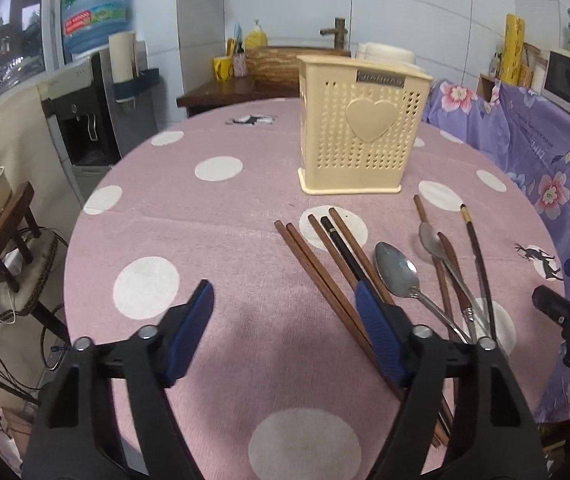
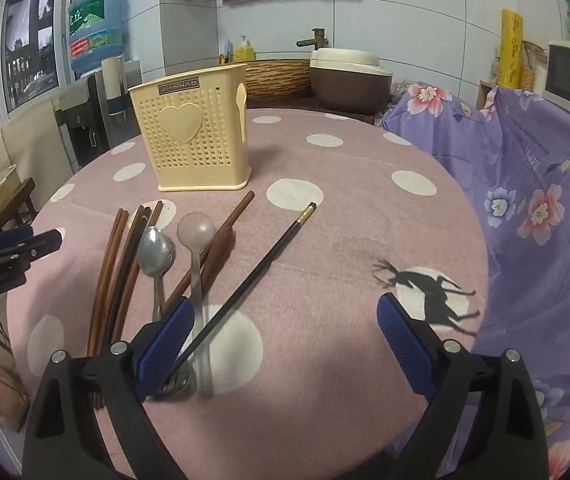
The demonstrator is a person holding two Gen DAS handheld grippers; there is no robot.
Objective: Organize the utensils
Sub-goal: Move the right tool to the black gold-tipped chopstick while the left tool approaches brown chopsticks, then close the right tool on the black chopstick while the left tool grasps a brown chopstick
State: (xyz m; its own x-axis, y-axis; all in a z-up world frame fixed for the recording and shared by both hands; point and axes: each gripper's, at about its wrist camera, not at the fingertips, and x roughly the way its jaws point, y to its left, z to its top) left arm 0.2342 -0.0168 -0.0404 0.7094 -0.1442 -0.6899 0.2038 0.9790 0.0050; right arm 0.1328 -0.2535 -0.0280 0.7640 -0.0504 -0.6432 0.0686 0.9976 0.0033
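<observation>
A round bench (image 1: 205, 240) with a pink cloth and white dots held the things. A cream holder (image 1: 359, 128) with a heart on its front stood upright at the far side of the bench.

The chopsticks and spoons lay flat on the cloth, near the holder but apart from it. Brown chopsticks (image 1: 317, 276) lay side by side at the left of the pile. A metal spoon (image 2: 156, 254) lay next to them. A pale spoon (image 2: 196, 236) lay just right of it, on top of other brown sticks. One black chopstick (image 2: 261, 268) with a gold tip lay slanted at the right.

The left tool (image 1: 285, 332) had its jaws spread over bare cloth, with nothing between them. Its right finger sat over the brown chopsticks.

The right tool (image 2: 287, 344) had its jaws spread wide too, holding nothing. Its left finger sat over the spoon handles.
</observation>
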